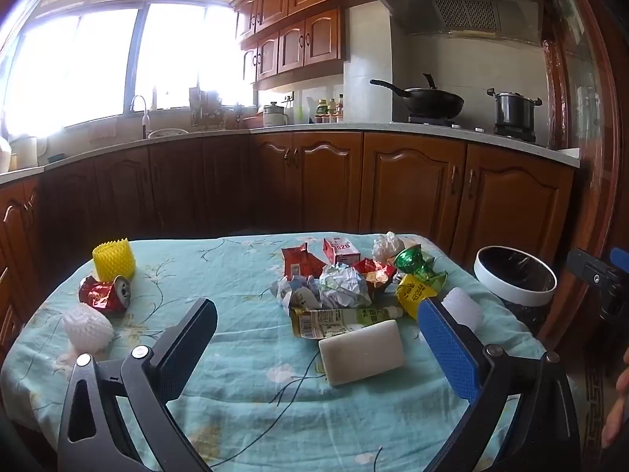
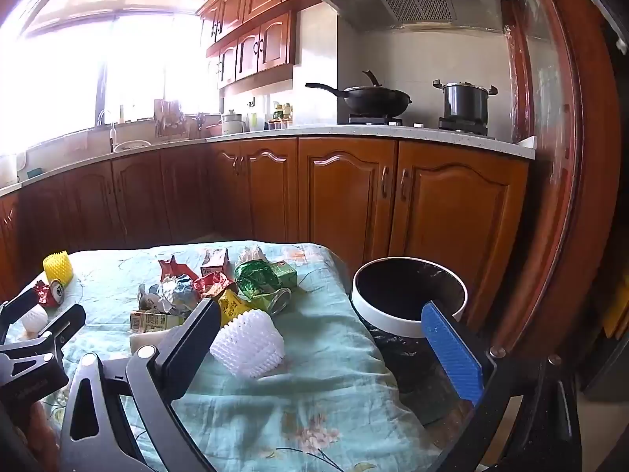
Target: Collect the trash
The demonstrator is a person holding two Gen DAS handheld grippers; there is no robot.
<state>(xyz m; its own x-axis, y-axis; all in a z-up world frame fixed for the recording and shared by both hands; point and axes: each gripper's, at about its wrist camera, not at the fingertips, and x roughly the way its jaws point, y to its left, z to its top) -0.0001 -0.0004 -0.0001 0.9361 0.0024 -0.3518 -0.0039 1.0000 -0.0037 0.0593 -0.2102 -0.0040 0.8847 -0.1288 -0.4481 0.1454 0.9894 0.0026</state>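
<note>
Behind the spread right gripper (image 2: 318, 324) fingers, the bin (image 2: 409, 295) (rim partly hidden); left gripper (image 1: 316, 322) likewise spread.

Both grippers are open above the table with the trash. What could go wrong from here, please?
The white foam net lies near the table edge beside the bin; a nudge from the right gripper might push it onto the floor. The wrappers in the pile overlap, so the left gripper may lift several and drop some.

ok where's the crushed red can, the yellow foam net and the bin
crushed red can (image 1: 105, 294), left wrist view, dented side
yellow foam net (image 1: 114, 259), left wrist view, front wall
bin (image 2: 409, 328), right wrist view, white rim
</note>
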